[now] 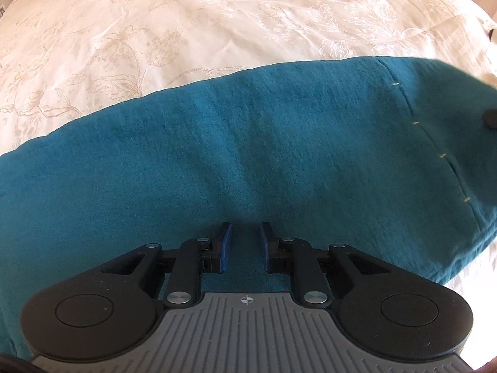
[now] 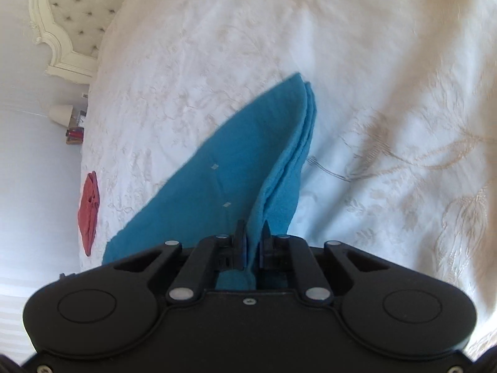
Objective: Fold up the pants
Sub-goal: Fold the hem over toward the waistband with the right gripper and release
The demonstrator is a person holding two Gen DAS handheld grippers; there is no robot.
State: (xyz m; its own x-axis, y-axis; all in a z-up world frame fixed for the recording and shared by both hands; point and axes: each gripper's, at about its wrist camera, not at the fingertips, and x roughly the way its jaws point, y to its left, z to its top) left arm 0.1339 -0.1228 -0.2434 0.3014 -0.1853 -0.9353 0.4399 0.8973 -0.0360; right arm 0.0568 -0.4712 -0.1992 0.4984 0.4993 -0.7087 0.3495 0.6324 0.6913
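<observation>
Teal pants (image 1: 248,143) lie as a long band across a cream embroidered bedspread (image 1: 155,31). My left gripper (image 1: 246,233) hovers over the near side of the pants, jaws apart with only fabric showing below the gap. In the right wrist view, my right gripper (image 2: 252,233) is shut on a raised fold of the teal pants (image 2: 223,168), whose layered edge runs away from the fingers. A black tip of the other gripper (image 1: 490,118) shows at the right edge of the left wrist view.
A red folded cloth (image 2: 89,208) lies near the bed's left edge. A tufted cream headboard (image 2: 68,15) stands at the far left. A small lamp (image 2: 61,113) and items sit beside the bed.
</observation>
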